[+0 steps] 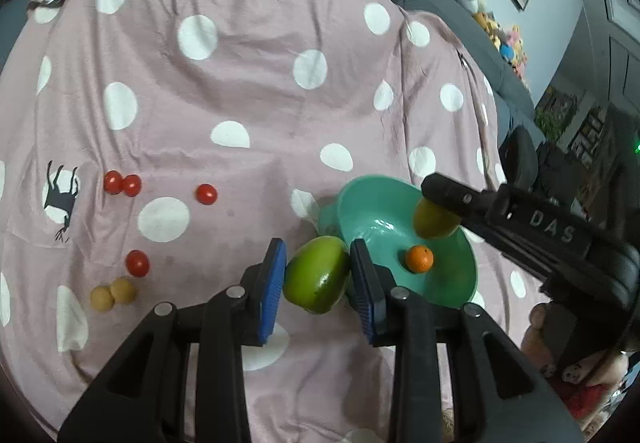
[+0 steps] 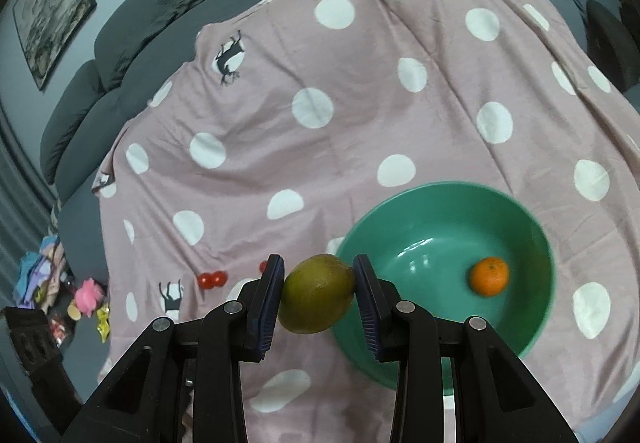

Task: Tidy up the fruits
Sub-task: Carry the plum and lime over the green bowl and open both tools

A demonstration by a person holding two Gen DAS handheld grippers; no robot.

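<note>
A big pink blanket [image 1: 248,91] with white dots covers the surface, and a gray sofa [image 2: 160,3] curves behind it. A green bowl [image 2: 516,211] sits on the blanket with a small orange [image 2: 489,276] inside it. The left gripper [image 1: 318,279] is clamped on a green fruit [image 1: 316,275] just beside the bowl's near rim. The right gripper [image 2: 319,293] is clamped on a yellow-green fruit [image 2: 316,293], also by the bowl's rim. Off to the left on the blanket lie four little red tomatoes [image 1: 122,183] and two tiny tan balls [image 1: 112,294], touching each other.
</note>
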